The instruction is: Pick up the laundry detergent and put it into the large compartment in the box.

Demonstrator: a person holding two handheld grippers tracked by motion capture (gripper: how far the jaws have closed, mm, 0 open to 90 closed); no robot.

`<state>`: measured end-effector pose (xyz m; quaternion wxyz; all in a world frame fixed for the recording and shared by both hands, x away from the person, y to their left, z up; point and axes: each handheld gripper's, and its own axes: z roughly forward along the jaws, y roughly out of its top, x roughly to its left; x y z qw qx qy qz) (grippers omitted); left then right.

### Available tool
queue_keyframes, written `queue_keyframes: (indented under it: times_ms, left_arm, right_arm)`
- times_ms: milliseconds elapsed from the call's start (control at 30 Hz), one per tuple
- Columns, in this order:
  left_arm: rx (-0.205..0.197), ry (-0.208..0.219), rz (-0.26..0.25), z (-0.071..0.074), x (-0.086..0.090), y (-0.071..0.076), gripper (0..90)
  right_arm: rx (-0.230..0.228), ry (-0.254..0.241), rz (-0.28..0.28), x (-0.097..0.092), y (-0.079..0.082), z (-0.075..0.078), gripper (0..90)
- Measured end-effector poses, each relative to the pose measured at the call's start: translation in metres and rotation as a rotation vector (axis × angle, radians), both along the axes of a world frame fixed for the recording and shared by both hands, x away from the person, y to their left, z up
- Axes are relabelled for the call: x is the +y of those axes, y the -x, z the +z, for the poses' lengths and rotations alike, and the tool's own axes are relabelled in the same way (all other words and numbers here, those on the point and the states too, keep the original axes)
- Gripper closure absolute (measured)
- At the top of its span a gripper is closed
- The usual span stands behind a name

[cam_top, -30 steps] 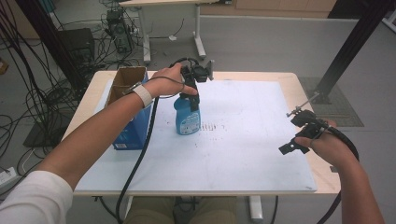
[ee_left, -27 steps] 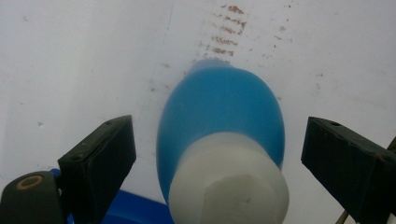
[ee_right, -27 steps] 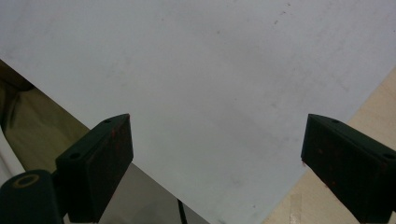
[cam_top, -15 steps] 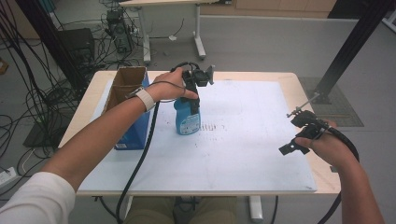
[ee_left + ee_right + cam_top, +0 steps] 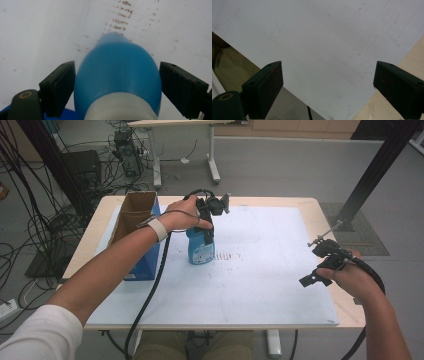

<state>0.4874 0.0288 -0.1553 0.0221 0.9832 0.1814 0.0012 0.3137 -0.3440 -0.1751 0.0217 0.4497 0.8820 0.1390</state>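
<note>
Bottle upright between closing left tongs, pointing down.

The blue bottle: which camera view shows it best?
The high view: the blue bottle stands whole and upright on the white mat, label visible. The left gripper view gives a close top-down look at its shoulder.
</note>
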Motion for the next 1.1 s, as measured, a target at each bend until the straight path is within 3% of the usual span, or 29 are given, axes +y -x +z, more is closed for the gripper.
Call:
queue_keyframes:
  times_ms: [1100]
  left_arm:
    - [-0.049, -0.008, 0.001, -0.0025, 0.0004, 0.0067, 30.7]
  right_arm:
    - [0.001, -0.002, 0.004, 0.0001, -0.0006, -0.0016, 9.0]
